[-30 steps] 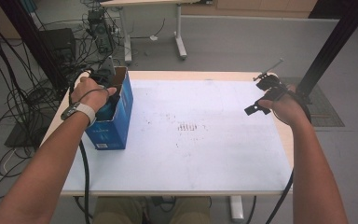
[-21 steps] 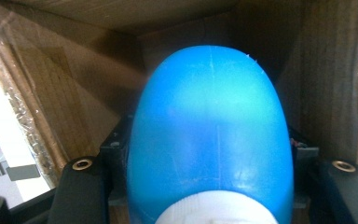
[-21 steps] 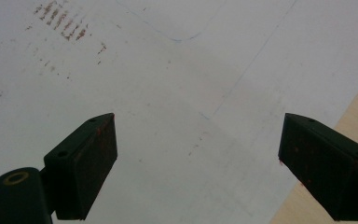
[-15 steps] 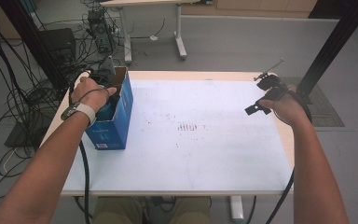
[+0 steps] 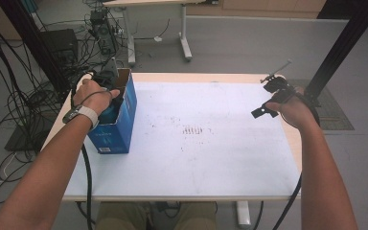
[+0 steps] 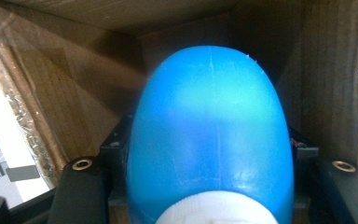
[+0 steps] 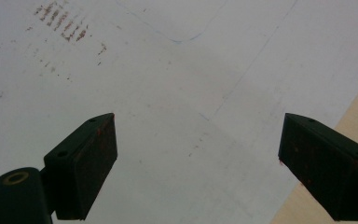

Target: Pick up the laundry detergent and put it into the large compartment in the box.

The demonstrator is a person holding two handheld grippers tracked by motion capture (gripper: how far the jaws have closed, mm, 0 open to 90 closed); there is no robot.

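Blue bottle (image 6: 209,135): clamped in your L gripper (image 5: 109,98), inside the blue box (image 5: 117,127), long axis along the jaws, base deep in. R gripper (image 7: 198,163) wide open, empty, well apart at table's (image 5: 196,158) far side.

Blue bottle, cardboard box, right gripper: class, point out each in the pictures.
blue bottle (image 6: 209,135), left gripper view, on its rounded body.
cardboard box (image 5: 117,127), high view, on its blue outer side.
right gripper (image 7: 198,163), right gripper view, midway between its open jaws.

Black tongs (image 7: 198,168), brass screws; black trailing cables; white wristband (image 5: 87,115) on left wrist.
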